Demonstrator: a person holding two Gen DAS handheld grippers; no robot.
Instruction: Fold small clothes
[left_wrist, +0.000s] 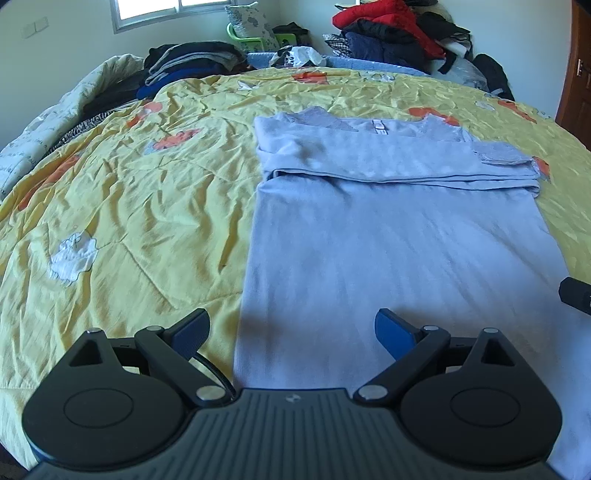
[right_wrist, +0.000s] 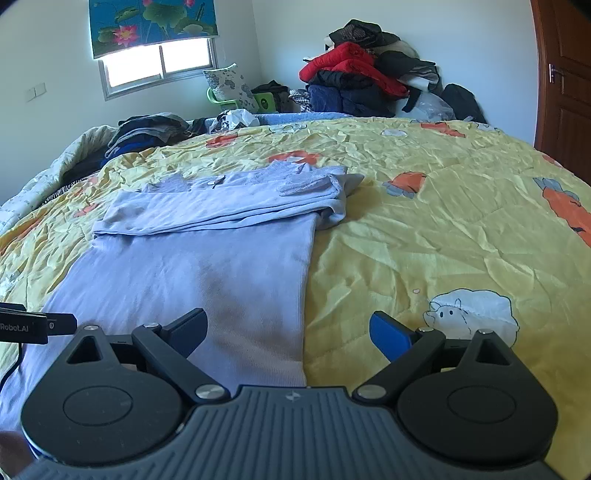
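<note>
A light blue-grey garment (left_wrist: 399, 236) lies flat on the yellow bedspread (left_wrist: 140, 206), its sleeves and top part folded across the far end. It also shows in the right wrist view (right_wrist: 192, 266). My left gripper (left_wrist: 291, 328) is open and empty, low over the garment's near left edge. My right gripper (right_wrist: 290, 328) is open and empty, low over the garment's near right edge. A part of the right gripper (left_wrist: 576, 293) shows at the right edge of the left wrist view; a part of the left gripper (right_wrist: 33, 325) shows at the left of the right wrist view.
The bedspread (right_wrist: 443, 229) has cartoon prints. Piles of dark clothes (left_wrist: 184, 62) lie at the far left of the bed. A heap of red and dark clothing (right_wrist: 362, 77) stands against the far wall. A wooden door (right_wrist: 565, 85) is at the right.
</note>
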